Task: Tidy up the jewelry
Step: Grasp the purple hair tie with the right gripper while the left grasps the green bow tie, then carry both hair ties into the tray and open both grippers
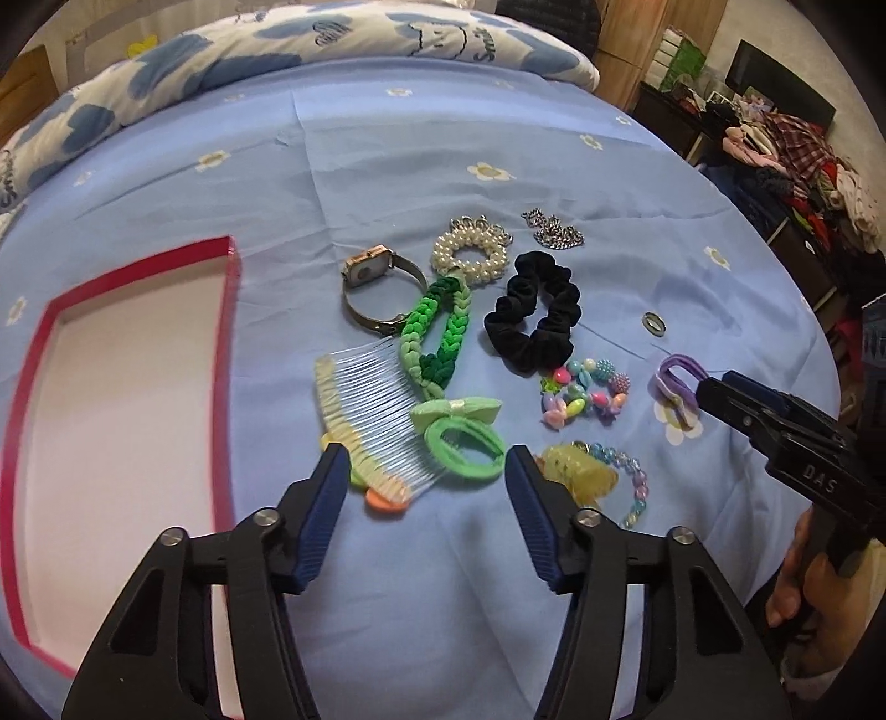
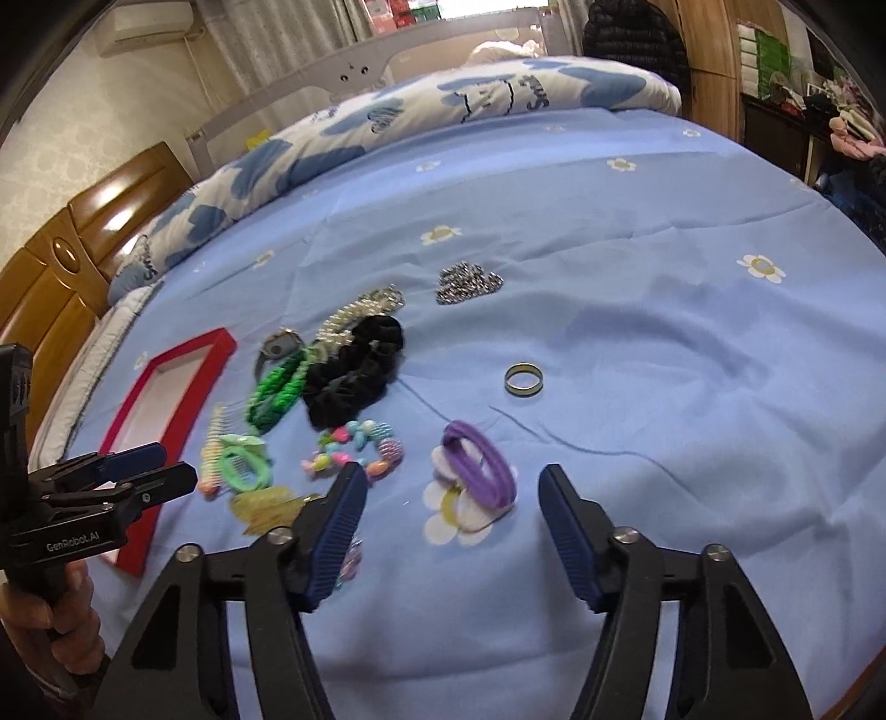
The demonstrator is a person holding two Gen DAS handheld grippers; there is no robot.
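Jewelry lies scattered on a blue bedsheet. My left gripper [image 1: 426,465] is open, just short of a green bow hair tie [image 1: 464,435] and a clear comb [image 1: 368,421]. My right gripper [image 2: 451,484] is open, its jaws either side of a purple hair tie [image 2: 479,465], which also shows in the left wrist view [image 1: 676,386]. A red-rimmed white tray [image 1: 116,410] lies at the left, empty. A watch [image 1: 376,291], pearl bracelet [image 1: 470,255], green braided band [image 1: 437,332], black scrunchie [image 1: 534,318], bead bracelet [image 1: 587,393], chain [image 1: 554,230] and ring [image 1: 653,324] lie beyond.
A yellow clip with a bead string [image 1: 581,476] lies by my left gripper's right finger. A folded quilt [image 1: 332,44] lies along the far side of the bed. A wooden headboard [image 2: 66,260] and dark shelves with clothes [image 1: 792,166] flank the bed.
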